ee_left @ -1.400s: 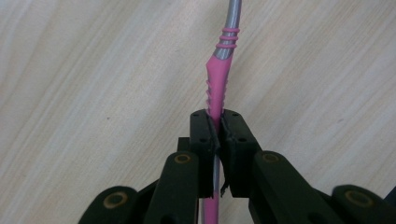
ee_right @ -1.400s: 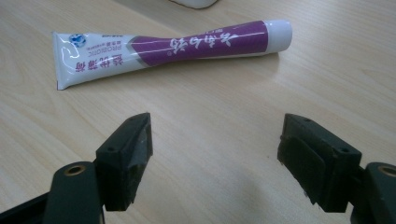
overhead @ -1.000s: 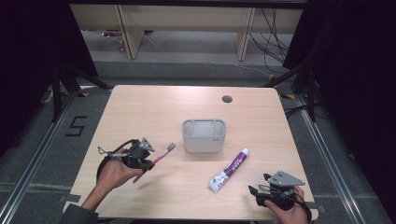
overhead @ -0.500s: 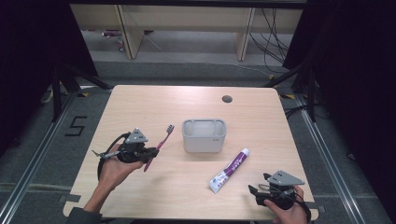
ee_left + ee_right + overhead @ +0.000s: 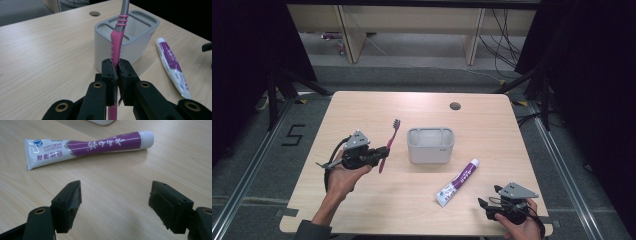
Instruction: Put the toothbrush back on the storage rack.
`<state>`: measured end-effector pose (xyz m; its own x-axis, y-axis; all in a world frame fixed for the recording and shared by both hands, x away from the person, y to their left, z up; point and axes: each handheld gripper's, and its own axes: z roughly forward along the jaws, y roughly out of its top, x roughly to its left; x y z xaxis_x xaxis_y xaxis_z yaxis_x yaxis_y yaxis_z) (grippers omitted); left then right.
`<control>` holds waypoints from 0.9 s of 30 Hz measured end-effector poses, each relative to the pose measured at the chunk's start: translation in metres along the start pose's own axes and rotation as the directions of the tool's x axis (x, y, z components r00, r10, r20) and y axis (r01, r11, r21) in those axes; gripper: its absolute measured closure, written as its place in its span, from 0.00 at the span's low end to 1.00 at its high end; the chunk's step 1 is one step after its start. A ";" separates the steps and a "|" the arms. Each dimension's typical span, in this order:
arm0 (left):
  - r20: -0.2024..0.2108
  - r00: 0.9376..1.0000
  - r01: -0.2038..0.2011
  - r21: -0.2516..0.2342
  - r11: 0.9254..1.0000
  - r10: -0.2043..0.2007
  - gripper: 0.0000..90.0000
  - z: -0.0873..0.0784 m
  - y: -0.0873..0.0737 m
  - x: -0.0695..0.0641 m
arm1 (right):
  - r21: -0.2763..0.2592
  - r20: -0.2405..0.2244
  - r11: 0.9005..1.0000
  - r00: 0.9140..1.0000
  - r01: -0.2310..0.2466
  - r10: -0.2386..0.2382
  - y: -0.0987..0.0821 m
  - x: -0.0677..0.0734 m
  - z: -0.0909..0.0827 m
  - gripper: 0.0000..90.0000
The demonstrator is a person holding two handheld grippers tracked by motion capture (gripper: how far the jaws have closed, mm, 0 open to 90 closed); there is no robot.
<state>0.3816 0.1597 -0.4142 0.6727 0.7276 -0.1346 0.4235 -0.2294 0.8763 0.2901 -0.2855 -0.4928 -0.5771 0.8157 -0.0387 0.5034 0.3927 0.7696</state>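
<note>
I am holding the pink rubber-ribbed toothbrush (image 5: 388,144) pinched tight in the left gripper (image 5: 117,72), bristles up, just left of the grey slotted plastic holder (image 5: 430,145) at mid-table. The right gripper (image 5: 115,200) is waiting wide and empty near the front right corner, facing the glossy purple-and-white toothpaste tube (image 5: 87,148). The smooth handle could be twisting in that narrow pinch and catching the holder's rim.

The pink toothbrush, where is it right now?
In the high view the pink toothbrush is at the table's left, clamped in the left gripper, bristles pointing away from the person, just left of the grey holder.
</note>
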 end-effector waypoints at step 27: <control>0.020 0.999 0.036 -0.097 0.995 -0.034 0.93 0.029 0.052 -0.005 | 0.002 0.001 1.000 1.000 -0.010 0.010 0.000 0.000 0.000 0.29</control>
<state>0.4182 0.1254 -0.3811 0.6697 0.7222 -0.1732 0.3864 -0.1396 0.9117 0.2897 -0.2854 -0.4925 -0.5710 0.8203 -0.0318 0.5108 0.3854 0.7685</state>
